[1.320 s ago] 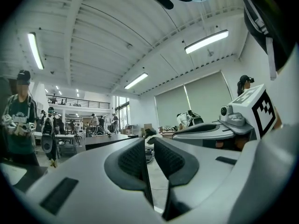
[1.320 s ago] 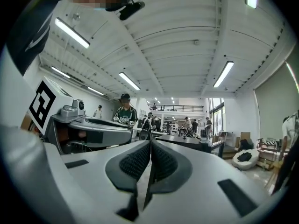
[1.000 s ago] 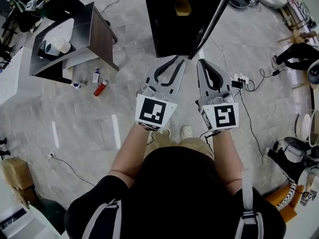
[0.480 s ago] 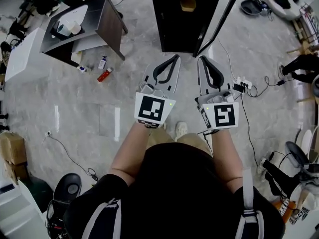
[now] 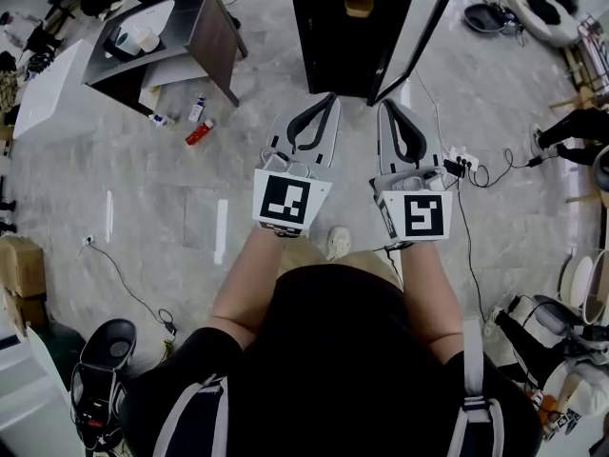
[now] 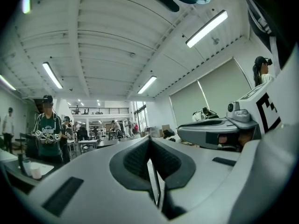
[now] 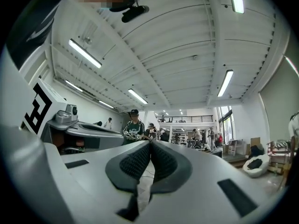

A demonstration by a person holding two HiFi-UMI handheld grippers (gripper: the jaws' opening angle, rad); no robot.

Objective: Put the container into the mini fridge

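Note:
A black mini fridge (image 5: 347, 41) stands on the floor at the top centre of the head view, its door (image 5: 423, 27) swung open on the right. A small tan container (image 5: 359, 3) shows against the fridge's dark body; I cannot tell whether it sits on top or inside. My left gripper (image 5: 326, 103) and right gripper (image 5: 387, 110) are held side by side just short of the fridge, both shut with nothing between the jaws. In the left gripper view (image 6: 149, 143) and the right gripper view (image 7: 150, 146) the pads meet, and both cameras point up at the ceiling.
A grey side table (image 5: 217, 38) with a white appliance and cups stands at upper left, beside a white box (image 5: 48, 103). Small bottles (image 5: 199, 131) lie on the floor. A power strip with cables (image 5: 460, 163) lies to the right. Several people (image 7: 134, 125) stand far off.
The head view has shifted, and the fridge and side table sit a little differently in frame. Both grippers have crept slightly closer to the fridge. Both stay shut.

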